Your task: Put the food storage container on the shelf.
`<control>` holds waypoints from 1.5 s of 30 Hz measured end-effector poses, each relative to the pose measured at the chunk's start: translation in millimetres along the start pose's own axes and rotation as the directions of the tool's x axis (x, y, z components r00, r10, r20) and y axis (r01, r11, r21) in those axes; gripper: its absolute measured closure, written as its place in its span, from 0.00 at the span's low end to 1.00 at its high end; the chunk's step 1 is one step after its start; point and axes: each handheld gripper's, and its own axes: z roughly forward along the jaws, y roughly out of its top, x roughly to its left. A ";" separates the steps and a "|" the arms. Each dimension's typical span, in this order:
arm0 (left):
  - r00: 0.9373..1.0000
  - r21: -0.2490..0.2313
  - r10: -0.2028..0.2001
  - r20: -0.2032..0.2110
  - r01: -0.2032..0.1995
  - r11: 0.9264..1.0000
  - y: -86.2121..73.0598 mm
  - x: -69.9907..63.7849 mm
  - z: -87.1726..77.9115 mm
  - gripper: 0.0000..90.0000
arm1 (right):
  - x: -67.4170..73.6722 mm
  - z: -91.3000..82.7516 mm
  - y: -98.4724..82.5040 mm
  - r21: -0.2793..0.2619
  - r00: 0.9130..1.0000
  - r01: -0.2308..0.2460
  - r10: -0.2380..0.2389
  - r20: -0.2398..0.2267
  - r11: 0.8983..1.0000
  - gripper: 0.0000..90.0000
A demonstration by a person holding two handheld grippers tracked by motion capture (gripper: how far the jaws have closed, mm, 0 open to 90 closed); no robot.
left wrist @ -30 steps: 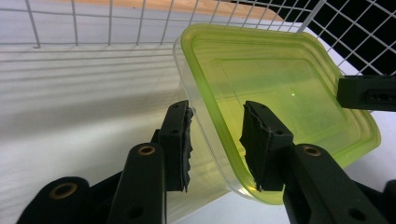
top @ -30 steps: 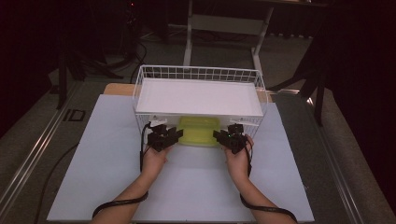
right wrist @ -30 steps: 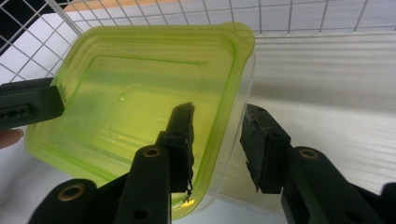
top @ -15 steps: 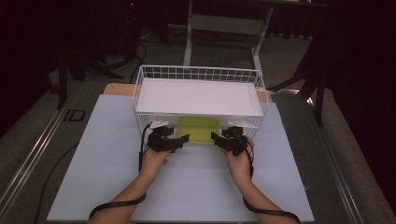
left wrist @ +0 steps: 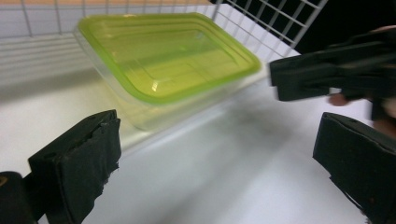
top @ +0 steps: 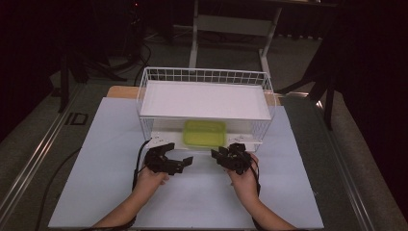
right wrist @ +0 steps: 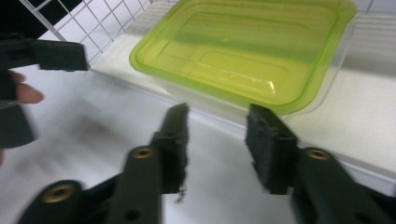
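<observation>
where the white wire rack (top: pixel 204 77) stands at the far middle of the white table sheet (top: pixel 96 192), a clear container with a green lid (top: pixel 205 133) sits on the rack's lower shelf, under the white upper shelf (top: pixel 204 98) and near the shelf's front edge. the left gripper (top: pixel 185 162) is held in the person's left hand (top: pixel 149 179) over the sheet just in front of the rack, left of the container and apart from it; in the left gripper view its jaws stand wide apart with nothing between them, the container (left wrist: pixel 168 56) beyond them. the right gripper (top: pixel 216 155) rests in the right hand (top: pixel 244 182), just in front of the container's right corner; in the right gripper view its jaws are parted narrowly and empty, the container (right wrist: pixel 252 51) just past the tips, not touched.
</observation>
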 end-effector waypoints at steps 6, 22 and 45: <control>1.000 0.001 0.007 0.011 -0.007 1.000 -12.9 -2.0 -17.5 0.02 | 6.0 11.1 -4.0 0.066 0.999 0.025 -0.026 0.023 0.998 0.98; 1.000 -0.025 0.027 -0.009 -0.027 0.999 -35.6 -0.1 -27.3 0.02 | 4.8 52.9 1.0 0.086 0.998 0.003 -0.008 0.059 0.996 1.00; 1.000 -0.043 0.004 -0.019 -0.005 0.999 -39.7 5.3 -29.5 0.02 | -4.9 86.7 28.6 0.041 0.993 -0.025 0.020 0.112 0.999 0.98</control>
